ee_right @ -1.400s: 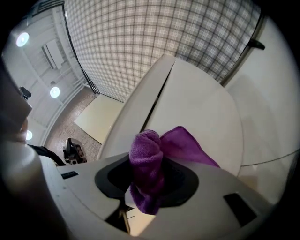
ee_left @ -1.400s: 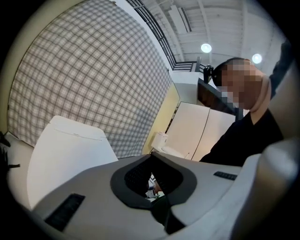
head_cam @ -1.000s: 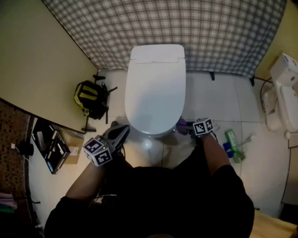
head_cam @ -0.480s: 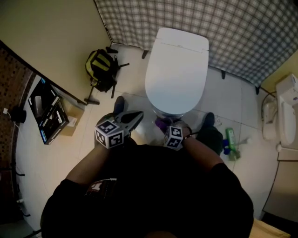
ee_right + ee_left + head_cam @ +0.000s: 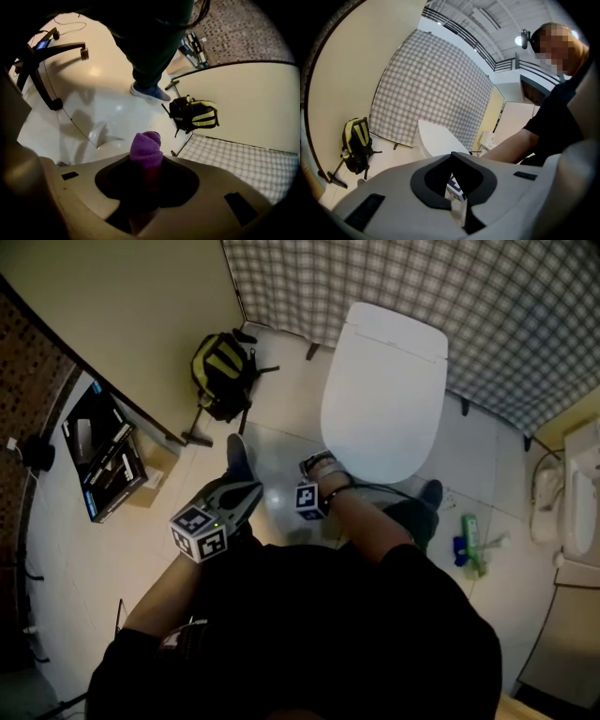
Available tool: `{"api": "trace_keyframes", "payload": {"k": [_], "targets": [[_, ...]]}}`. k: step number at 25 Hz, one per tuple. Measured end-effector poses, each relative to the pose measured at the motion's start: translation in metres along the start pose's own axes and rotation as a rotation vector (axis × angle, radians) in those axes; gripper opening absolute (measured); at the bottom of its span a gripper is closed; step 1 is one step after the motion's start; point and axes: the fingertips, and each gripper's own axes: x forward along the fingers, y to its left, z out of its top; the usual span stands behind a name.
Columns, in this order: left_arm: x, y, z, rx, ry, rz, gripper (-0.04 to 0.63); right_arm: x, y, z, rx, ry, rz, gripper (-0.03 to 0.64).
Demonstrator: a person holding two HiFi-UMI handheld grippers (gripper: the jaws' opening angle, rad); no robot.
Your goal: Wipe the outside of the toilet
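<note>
Slumping against the cream wall (image 5: 141,296) beyond the left claw (image 5: 246,493), whose jaws are pressed together on nothing, lies a black-and-yellow backpack (image 5: 223,371). The right claw (image 5: 317,467) pinches a fuzzy purple cloth (image 5: 146,149) at the front edge of the smooth white toilet (image 5: 384,399). Glossy pale floor (image 5: 281,418) tiles lie below, and a checked wall (image 5: 487,306) stands behind.

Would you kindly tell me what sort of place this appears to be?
Probably a staged toilet room: a white toilet, pale floor tiles, a checked backdrop, and a hall ceiling visible beyond it.
</note>
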Motion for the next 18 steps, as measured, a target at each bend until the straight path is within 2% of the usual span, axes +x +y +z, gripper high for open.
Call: {"api": "trace_keyframes", "payload": {"k": [3, 6, 12, 18], "targets": [[-0.018, 0.015, -0.006, -0.016, -0.004, 0.034, -0.002, 0.018, 0.001, -0.009, -0.070, 0.146, 0.098, 0.147], [-0.027, 0.024, -0.011, -0.026, -0.012, 0.043, -0.002, 0.035, 0.017, -0.011, -0.095, 0.220, 0.139, 0.146], [-0.025, 0.018, -0.015, -0.033, -0.019, 0.011, -0.002, 0.019, 0.041, -0.013, -0.158, 0.210, 0.088, 0.144], [0.006, -0.010, -0.007, 0.001, -0.011, -0.063, -0.002, -0.006, 0.091, -0.038, -0.124, 0.196, 0.100, 0.144]]}}
